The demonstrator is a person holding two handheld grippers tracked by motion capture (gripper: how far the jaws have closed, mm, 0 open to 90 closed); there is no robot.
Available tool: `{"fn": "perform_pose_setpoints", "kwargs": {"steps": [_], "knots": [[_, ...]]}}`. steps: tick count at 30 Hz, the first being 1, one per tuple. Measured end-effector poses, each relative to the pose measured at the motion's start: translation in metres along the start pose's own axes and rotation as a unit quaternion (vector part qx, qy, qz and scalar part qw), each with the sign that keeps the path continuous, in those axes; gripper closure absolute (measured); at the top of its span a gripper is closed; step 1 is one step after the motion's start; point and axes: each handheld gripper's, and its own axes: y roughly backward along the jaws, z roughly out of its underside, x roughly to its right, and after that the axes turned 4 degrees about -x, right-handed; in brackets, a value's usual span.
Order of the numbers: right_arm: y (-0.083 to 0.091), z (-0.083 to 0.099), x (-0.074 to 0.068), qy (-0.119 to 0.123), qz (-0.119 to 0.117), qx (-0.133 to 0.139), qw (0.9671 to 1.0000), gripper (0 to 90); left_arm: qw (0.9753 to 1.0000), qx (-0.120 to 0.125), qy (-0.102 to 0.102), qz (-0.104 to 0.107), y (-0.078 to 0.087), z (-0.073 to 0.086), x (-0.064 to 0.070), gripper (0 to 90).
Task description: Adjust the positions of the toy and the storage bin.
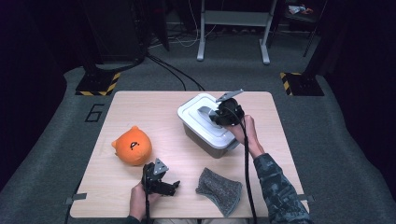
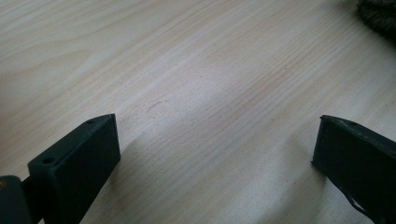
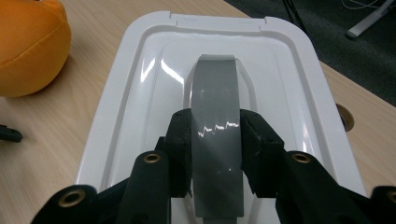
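Right gripper view has the grey handle of the white lid running up the middle of the frame, with the right claw closed on it from both sides, one black jaw pressed against each edge of the strap. The handle is a glossy, arched band of stiff plastic, so it will likely be slick under the pads; taking it across its width near the middle, as here, looks the soundest hold. The lid sits on a grey storage box at the upper centre of the high view, right of the bench's middle. Whether the lid is clipped down cannot be told. Box and lid look rigid and light, so a lift may bring the whole box up if the lid is latched.

In the high view the right hand reaches in from the lower right, forearm angled up and leftward, the claw tipped down onto the lid.

Toward the lower left of that view, the left claw rests low over bare wood; the left gripper view shows its jaws spread wide with nothing between them. An orange plush toy lies at the left, and a grey knitted cloth at the lower centre, just right of the left claw.
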Motion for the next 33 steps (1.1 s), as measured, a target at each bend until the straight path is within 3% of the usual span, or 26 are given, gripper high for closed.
{"fn": "perform_pose_setpoints", "kwargs": {"steps": [5,8,11,17,26,33], "knots": [[-0.006,-0.012,0.000,0.023,-0.003,-0.003,0.9997,56.6,1.0000,0.000,0.001,0.000,0.000,0.000,0.000,0.4],[-0.014,-0.016,-0.003,0.044,0.015,-0.023,0.9987,59.4,1.0000,0.001,0.001,-0.002,0.000,0.000,0.000,0.4],[-0.020,-0.015,-0.005,0.033,0.023,-0.024,0.9989,65.5,1.0000,0.001,0.001,-0.002,0.000,0.000,0.000,0.4],[-0.019,-0.013,-0.006,0.005,0.014,-0.021,0.9997,66.3,1.0000,0.001,0.001,-0.002,0.000,0.000,0.000,0.4],[-0.021,-0.015,-0.016,-0.031,0.025,-0.013,0.9991,66.5,1.0000,0.001,0.001,-0.002,0.000,0.000,0.000,0.4],[-0.025,-0.018,-0.020,-0.033,0.021,-0.009,0.9992,66.5,1.0000,0.001,0.002,0.000,0.000,0.000,0.001,0.4]]}}
